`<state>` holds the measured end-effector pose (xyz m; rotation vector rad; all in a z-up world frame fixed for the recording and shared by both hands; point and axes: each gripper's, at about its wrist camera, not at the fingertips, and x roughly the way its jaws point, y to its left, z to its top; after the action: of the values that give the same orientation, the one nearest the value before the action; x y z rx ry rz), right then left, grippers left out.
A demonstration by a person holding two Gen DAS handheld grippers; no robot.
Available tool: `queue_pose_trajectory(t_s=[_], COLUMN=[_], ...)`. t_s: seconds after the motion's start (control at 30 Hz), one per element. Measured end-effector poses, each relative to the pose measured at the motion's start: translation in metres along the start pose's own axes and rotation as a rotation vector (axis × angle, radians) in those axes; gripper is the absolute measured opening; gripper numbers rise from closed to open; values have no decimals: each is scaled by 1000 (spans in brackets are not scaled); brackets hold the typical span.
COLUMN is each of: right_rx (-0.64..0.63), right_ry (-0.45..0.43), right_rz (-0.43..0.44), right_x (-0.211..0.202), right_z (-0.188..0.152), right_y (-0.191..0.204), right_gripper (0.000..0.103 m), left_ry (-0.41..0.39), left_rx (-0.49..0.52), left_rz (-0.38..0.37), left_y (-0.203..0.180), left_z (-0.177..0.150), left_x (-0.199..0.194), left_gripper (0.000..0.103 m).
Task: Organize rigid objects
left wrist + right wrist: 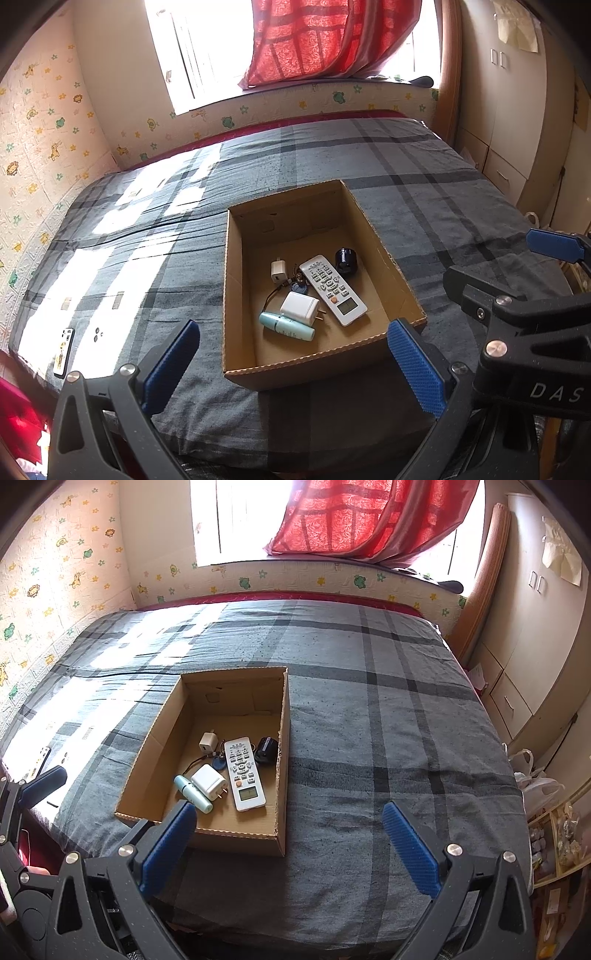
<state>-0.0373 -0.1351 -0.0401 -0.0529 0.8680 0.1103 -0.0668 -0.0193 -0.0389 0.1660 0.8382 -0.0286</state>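
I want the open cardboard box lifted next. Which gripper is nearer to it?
Left. The left gripper hangs open straddling the near wall of the open cardboard box. The right gripper hangs open toward the box's right near corner, mostly over the plaid bedsheet.

**Only one scrap of lettering to read**

We pick up white capitals "DAS" on the black body of the right gripper [554,369] at the right edge of the left wrist view, and the word runs off the frame there. Over in the cardboard box [282,738], we see the white remote control [244,773] with printed buttons and a small grey display, but its markings are too small for us to read. Nothing else carries legible text.
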Motion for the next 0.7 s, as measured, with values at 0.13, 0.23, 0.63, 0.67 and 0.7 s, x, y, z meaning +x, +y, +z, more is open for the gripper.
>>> queue_pose_trajectory(t_s=[0.13, 0.23, 0.63, 0.67, 0.7], right_rx=[2, 3, 7, 7, 6], right_ry=[-1, 2, 0, 0, 0], right_rz=[0, 0, -1, 0, 1], right_x=[2, 3, 5, 5, 5], right_z=[1, 0, 0, 1, 1], right_y=[-1, -1, -3, -3, -3], right_gripper=[103, 103, 103, 103, 103], left_ry=[0, 3, 7, 7, 8], left_rx=[-2, -1, 0, 0, 0], left_rz=[0, 0, -3, -3, -4], left_y=[0, 0, 0, 0, 0], left_z=[0, 0, -1, -1, -1], left_x=[1, 1, 5, 5, 6], left_gripper=[103, 103, 103, 103, 103])
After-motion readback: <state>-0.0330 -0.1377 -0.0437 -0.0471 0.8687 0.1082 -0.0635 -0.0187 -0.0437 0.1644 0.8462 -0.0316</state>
